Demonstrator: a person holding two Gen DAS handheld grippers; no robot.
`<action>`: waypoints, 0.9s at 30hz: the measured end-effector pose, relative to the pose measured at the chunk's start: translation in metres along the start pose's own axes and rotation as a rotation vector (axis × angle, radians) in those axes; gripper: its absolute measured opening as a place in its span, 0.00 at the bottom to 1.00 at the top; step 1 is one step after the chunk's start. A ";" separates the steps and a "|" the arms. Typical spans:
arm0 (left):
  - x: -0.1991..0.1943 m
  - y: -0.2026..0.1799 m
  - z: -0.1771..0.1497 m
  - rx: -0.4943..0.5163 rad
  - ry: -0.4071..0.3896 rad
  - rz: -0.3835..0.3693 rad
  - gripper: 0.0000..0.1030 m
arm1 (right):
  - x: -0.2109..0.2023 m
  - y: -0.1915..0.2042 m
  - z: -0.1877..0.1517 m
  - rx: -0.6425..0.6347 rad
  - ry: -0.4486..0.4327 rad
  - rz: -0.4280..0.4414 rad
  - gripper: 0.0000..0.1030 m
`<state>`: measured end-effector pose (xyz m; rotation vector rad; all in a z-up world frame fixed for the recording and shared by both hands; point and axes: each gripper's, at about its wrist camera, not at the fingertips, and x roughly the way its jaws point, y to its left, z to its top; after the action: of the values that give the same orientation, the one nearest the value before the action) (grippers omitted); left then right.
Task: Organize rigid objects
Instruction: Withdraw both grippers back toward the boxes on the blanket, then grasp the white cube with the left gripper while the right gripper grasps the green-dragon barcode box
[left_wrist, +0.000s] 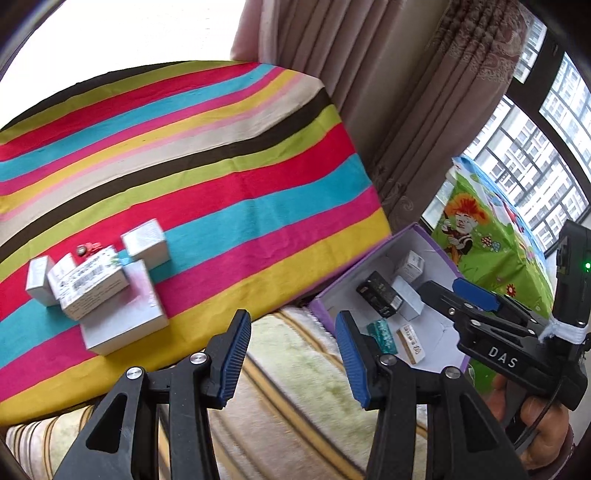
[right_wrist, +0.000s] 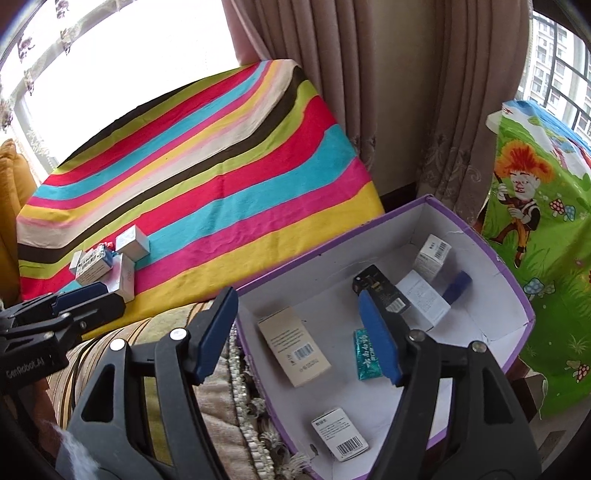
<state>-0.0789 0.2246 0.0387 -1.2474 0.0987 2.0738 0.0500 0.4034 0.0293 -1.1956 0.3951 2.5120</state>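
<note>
**Sorting small boxes into purple-rimmed box**

Hovering over the purple-rimmed cardboard box (right_wrist: 436, 206), right tongs (right_wrist: 299, 338) stand apart with nothing between the pads; the right blue pad overlaps the teal packet (right_wrist: 364, 356) in view, contact cannot be told. Left tongs (left_wrist: 293, 356) are parted too, empty, over the striped plush cover (left_wrist: 295, 369) between table and box.

Inside the box, right wrist view: beige carton (right_wrist: 293, 345) lying flat near the left wall, white barcode box (right_wrist: 340, 437) near the front, teal packet mid-floor, black box (right_wrist: 384, 291) behind it, white carton (right_wrist: 423, 301) just beside the black one, small upright white box (right_wrist: 432, 254) at the back, a blue object (right_wrist: 458, 284) beside the white carton, too blurred to name.

On the table under the striped cloth (left_wrist: 221, 166): cluster of white boxes. A large flat white box (left_wrist: 123, 325) sits nearest, a barcode-labelled box (left_wrist: 92, 286) partly on it, two small white boxes (left_wrist: 38, 280) at the left touching the cluster, a white cube box (left_wrist: 146, 243) behind. A small red item (left_wrist: 88, 248) lies behind the labelled box, unclear what.

A cartoon-print sheet (right_wrist: 535, 221) stands right of the box. Curtains (right_wrist: 369, 92) hang behind.
</note>
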 end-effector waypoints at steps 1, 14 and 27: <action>-0.002 0.005 0.000 -0.008 -0.002 0.006 0.48 | 0.000 0.004 0.000 -0.008 0.001 0.005 0.71; -0.034 0.097 -0.005 -0.119 -0.042 0.142 0.48 | 0.007 0.067 0.006 -0.129 0.024 0.100 0.76; -0.037 0.174 -0.005 -0.198 -0.002 0.272 0.47 | 0.026 0.143 0.010 -0.256 0.060 0.189 0.79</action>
<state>-0.1690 0.0726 0.0173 -1.4148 0.0660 2.3649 -0.0311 0.2827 0.0300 -1.3887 0.2128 2.7598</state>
